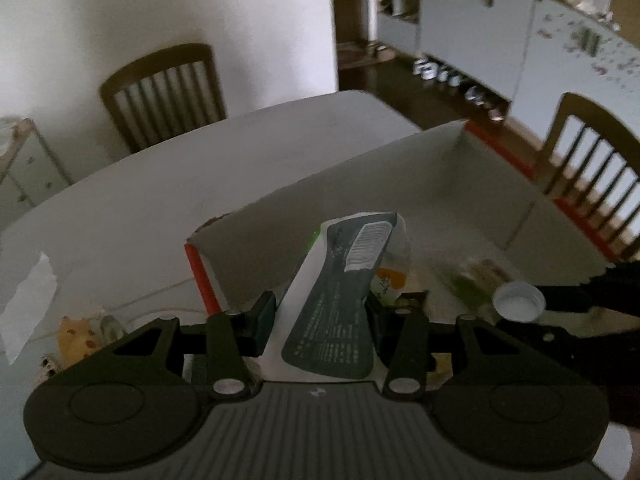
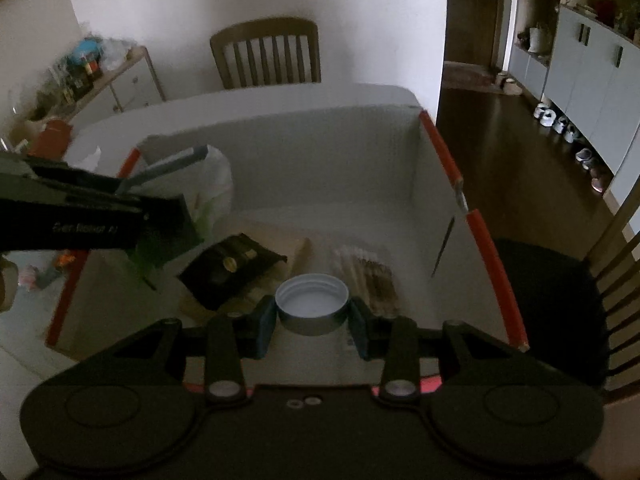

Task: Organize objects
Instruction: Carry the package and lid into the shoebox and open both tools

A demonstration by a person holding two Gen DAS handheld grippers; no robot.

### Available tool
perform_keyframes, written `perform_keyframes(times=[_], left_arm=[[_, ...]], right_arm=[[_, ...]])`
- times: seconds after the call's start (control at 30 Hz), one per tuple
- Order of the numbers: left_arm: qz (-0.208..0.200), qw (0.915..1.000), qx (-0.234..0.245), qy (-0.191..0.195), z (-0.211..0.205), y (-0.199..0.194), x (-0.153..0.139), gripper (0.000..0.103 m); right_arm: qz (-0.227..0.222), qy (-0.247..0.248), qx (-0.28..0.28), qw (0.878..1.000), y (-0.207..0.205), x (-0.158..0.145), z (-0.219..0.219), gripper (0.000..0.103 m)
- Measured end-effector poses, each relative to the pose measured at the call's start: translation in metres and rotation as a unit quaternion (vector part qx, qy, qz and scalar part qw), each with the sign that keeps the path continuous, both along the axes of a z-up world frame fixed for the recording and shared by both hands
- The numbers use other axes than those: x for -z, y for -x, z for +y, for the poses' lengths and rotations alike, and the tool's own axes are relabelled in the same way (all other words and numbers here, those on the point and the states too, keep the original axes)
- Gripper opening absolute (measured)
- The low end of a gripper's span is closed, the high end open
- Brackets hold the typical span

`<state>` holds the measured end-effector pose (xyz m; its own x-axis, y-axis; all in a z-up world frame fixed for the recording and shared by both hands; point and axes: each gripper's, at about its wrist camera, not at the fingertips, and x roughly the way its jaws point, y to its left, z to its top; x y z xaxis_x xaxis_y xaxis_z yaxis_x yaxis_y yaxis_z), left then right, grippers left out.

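Presently we find both tools loaded over the open box [image 2: 440, 148] with red-taped edges, which stands on the white worktop [image 1: 200, 152].

The left tool [image 1: 320, 316] is clenched on a white pouch [image 1: 340, 292] with a dark printed label. We judge it light, soft and crushable, its film likely slippery; the present hold across its lower body seems sound, though a hard squeeze would deform it. Its long axis runs away from the tool, far end tilted up and slightly right, over the box's near-left corner.

The right tool [image 2: 312, 320] grips a round white lid [image 2: 312, 300] by opposite sides of its rim. We judge it light, stiff and smooth-walled, prone to twisting out. It sits level, hollow side up, above the near part of the box, where a dark packet [image 2: 232, 268] and a bundle of sticks [image 2: 368, 272] lie.
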<state>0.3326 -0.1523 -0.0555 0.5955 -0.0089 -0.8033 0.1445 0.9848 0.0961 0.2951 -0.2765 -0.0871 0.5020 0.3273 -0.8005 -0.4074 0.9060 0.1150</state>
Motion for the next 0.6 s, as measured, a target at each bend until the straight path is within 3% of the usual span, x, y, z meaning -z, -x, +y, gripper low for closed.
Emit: perform_keyframes(times=[0.27,0.6], left_arm=[[0.020,0.9983,-0.016,-0.052,-0.017,-0.006,0.020,0.045],[0.049,0.9967,0.000,-0.064,-0.022,0.003,0.036,0.048]], right_arm=[[0.014,0.041,-0.020,0.999,-0.009,0.018,0.010,0.038],[0.021,0.052,-0.028,0.998,-0.016,0.028,0.010,0.041]])
